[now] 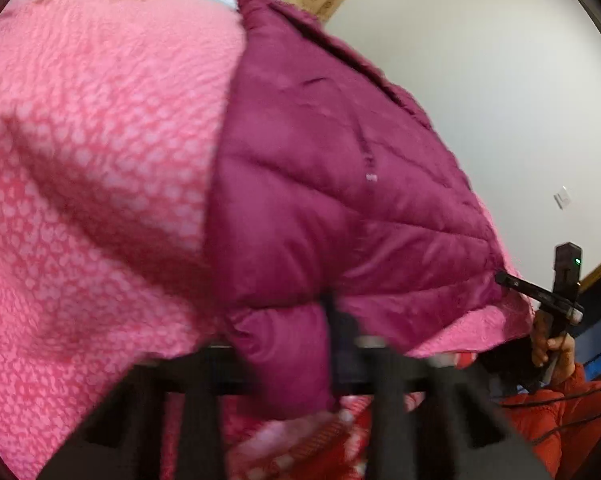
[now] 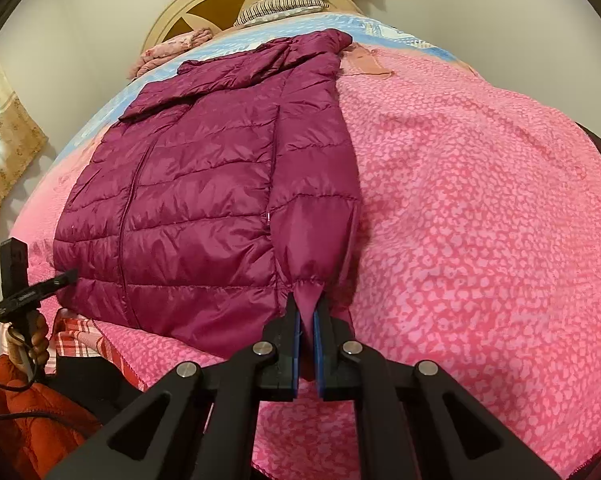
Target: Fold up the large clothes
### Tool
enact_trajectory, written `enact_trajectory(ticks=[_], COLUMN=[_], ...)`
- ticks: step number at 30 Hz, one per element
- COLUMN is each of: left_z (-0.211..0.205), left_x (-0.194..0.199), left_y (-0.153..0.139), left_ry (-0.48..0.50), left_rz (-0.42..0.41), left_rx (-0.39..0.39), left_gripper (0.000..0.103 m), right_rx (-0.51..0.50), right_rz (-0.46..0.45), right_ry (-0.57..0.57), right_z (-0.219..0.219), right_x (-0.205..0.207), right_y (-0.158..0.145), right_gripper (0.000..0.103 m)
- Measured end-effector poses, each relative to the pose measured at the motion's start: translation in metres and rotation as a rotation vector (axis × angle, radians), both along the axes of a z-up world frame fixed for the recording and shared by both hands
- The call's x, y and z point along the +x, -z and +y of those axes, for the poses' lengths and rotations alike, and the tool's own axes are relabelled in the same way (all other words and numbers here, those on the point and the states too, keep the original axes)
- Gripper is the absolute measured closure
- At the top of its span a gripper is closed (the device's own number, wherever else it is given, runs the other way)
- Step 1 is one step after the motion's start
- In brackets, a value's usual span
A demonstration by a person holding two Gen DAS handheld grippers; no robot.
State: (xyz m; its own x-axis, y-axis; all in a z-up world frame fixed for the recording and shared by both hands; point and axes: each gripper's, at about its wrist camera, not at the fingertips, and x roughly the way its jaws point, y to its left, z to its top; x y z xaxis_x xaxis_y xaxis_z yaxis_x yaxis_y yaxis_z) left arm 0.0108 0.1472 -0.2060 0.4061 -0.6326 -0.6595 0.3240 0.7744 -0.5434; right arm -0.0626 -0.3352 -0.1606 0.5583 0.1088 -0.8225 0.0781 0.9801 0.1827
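Magenta puffer jacket [image 2: 204,184] is laid flat on the pink bedspread [image 2: 480,208]. Right claw [image 2: 309,316] is clamped on the sleeve cuff [image 2: 310,292]. Left claw [image 1: 332,320] is blurred, apparently gripping a fabric fold; closure cannot be told. Slick nylon may be lost from the grip if pulled hard.

Magenta quilted puffer jacket [image 2: 188,184], front side up, zip closed, spread flat on the pink patterned bed cover [image 2: 480,208]. Collar end toward the headboard, hem at the near bed edge. Right-hand sleeve [image 2: 320,200] lies straight along the body; its cuff is gathered to a narrow point.
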Motion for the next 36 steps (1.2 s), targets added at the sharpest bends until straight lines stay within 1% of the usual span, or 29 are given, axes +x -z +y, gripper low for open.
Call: enact_trajectory(ticks=[1,3,4,5,10,12,16,22,25,27,28,32,35,36], left_z=[-0.003,-0.009,-0.008,-0.013,0.003,0.008,0.009,0.007,0.004,0.003,0.003,0.001,0.002,0.001], left_x=[-0.006,-0.015,-0.021,-0.016,-0.026,-0.038,-0.059,-0.067,-0.062,-0.046,-0.033,0.025,0.069,0.085], left_y=[-0.007,-0.022,-0.031,-0.038,-0.076,-0.097,-0.134,-0.167,-0.18,-0.184,-0.187,-0.19,-0.184,-0.181], left_ry=[0.003,0.025,0.036,0.039,0.031,0.07,0.126,0.153,0.149,0.111,0.079,-0.041,-0.121,-0.151], left_rz=[-0.027,-0.079,-0.104,-0.121,-0.205,-0.269,-0.39,-0.445,-0.461,-0.444,-0.418,-0.319,-0.237,-0.217], left_rx=[0.025,0.033,0.006,-0.02,-0.158,-0.22,-0.253,-0.346,-0.397,-0.398,-0.391,-0.35,-0.313,-0.292], left_gripper=[0.091,0.092,0.092,0.092,0.095,0.095,0.095,0.095,0.095,0.094,0.094,0.094,0.094,0.094], right_rx=[0.004,0.044,0.059,0.067,0.08,0.097,0.131,0.239,0.316,0.364,0.369,0.339,0.338,0.314], right_rz=[-0.003,-0.022,-0.031,-0.047,-0.117,-0.151,-0.203,-0.286,-0.346,-0.382,-0.391,-0.444,-0.449,-0.446], right_ry=[0.0,-0.006,-0.011,-0.016,-0.031,-0.04,-0.039,-0.016,0.006,0.025,0.034,0.062,0.083,0.087], right_z=[0.001,-0.001,-0.001,-0.001,-0.001,-0.003,-0.014,-0.034,-0.048,-0.058,-0.063,-0.075,-0.083,-0.083], right_x=[-0.001,-0.003,-0.003,-0.006,-0.02,-0.032,-0.053,-0.082,-0.09,-0.083,-0.077,-0.024,0.028,0.046], right_y=[0.0,-0.006,-0.009,-0.016,-0.046,-0.06,-0.082,-0.113,-0.13,-0.143,-0.147,-0.175,-0.185,-0.186], right_gripper=[0.098,0.099,0.1,0.1,0.1,0.101,0.101,0.101,0.101,0.101,0.101,0.103,0.103,0.103])
